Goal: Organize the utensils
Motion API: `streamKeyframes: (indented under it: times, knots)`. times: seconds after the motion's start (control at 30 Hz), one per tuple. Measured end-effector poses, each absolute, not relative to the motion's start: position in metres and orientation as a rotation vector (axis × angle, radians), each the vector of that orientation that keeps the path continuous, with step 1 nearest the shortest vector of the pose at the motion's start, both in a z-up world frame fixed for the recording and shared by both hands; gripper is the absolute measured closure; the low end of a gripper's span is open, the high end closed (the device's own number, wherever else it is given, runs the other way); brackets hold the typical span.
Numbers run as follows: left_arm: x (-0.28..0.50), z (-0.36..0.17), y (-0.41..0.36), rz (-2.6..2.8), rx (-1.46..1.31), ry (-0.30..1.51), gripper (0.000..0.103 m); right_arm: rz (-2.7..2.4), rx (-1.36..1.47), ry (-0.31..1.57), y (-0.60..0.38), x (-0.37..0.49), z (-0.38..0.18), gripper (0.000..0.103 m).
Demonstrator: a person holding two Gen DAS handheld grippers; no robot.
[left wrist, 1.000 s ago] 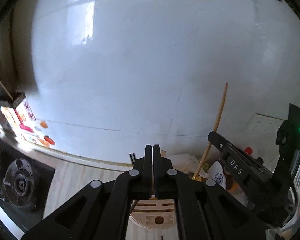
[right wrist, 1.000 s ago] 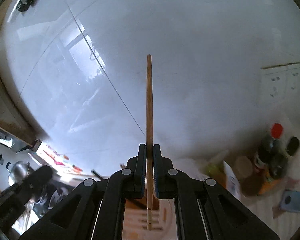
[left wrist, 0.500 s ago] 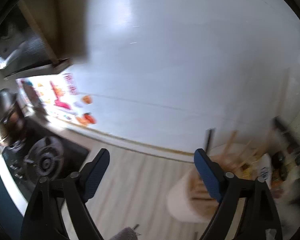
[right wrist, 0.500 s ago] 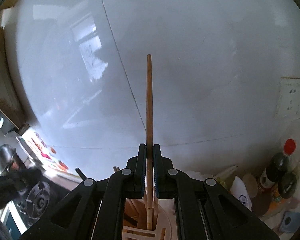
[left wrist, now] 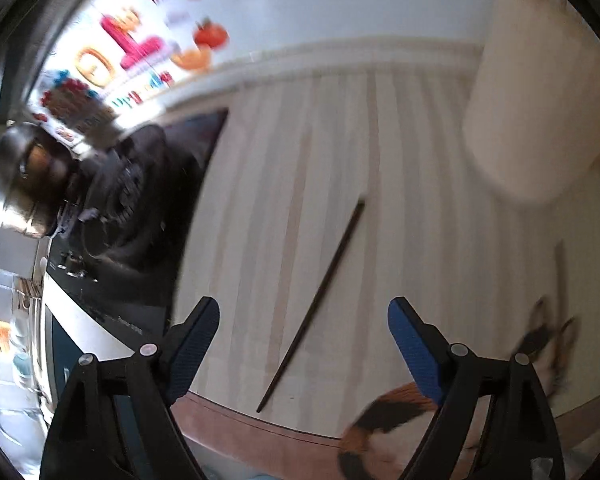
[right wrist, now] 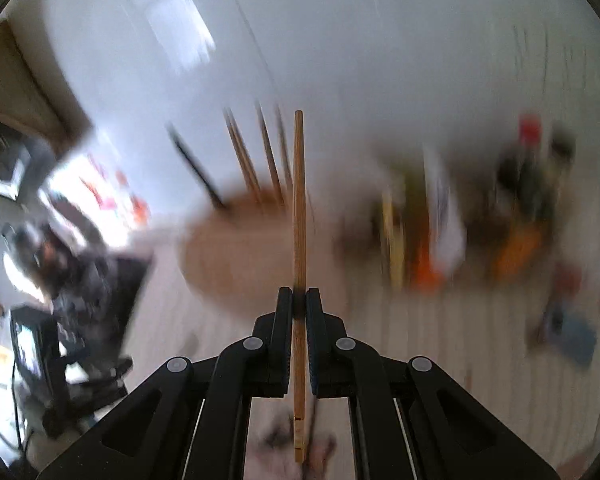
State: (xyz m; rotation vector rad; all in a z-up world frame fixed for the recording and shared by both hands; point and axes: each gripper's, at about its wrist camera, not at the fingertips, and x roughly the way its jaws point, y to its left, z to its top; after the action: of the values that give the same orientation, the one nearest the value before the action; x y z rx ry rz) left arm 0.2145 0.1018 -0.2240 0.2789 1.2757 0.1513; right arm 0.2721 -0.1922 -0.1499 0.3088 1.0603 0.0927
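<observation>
Pale striped countertop point(left wrist: 420, 160) (stove point(left wrist: 140, 200) alongside), white wall point(right wrist: 380, 40)

Pale, striped-grain countertop point(left wrist: 400, 184), running back to a white wall, with a brownish front edge. Lying flat on it near that front edge: one dark chopstick point(left wrist: 316, 300), slanting from the front edge toward the back; a cream utensil holder point(left wrist: 540, 92) stands at the back by the wall, and a black stove top point(left wrist: 148, 200) adjoins the left end. Right wrist view, blurred: bottles and packets point(right wrist: 480, 220) crowd the back right by the wall, something blue point(right wrist: 572, 332) in front of them.
</observation>
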Motion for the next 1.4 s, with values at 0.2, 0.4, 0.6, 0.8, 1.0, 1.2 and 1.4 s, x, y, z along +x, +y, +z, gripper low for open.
streamKeyframes:
  times: [0.2, 0.4, 0.6, 0.8, 1.0, 1.2, 1.4]
  knots:
    - [0.225, -0.281, 0.140, 0.082, 0.316, 1.387, 0.019, -0.030, 0.353, 1.282, -0.170, 0.250, -0.247, 0.096]
    - [0.235, -0.301, 0.138, -0.043, 0.348, 1.396, 0.047, -0.149, 0.335, 1.341, -0.139, 0.231, -0.286, 0.096]
    - [0.240, -0.297, 0.129, -0.080, 0.194, 1.437, 0.099, -0.205, 0.351, 1.354, -0.124, 0.221, -0.301, 0.096]
    - [0.223, -0.297, 0.114, -0.063, -0.042, 1.502, 0.099, -0.234, 0.355, 1.327, -0.150, 0.211, -0.280, 0.096]
    - [0.191, -0.296, 0.054, -0.095, -0.076, 1.521, 0.099, -0.252, 0.354, 1.331, -0.186, 0.208, -0.276, 0.096]
    - [0.196, -0.294, 0.020, -0.055, 0.032, 1.510, 0.095, -0.235, 0.316, 1.412, -0.212, 0.204, -0.300, 0.096]
    - [0.218, -0.298, -0.005, -0.050, 0.141, 1.502, 0.099, -0.198, 0.313, 1.457, -0.235, 0.206, -0.318, 0.096]
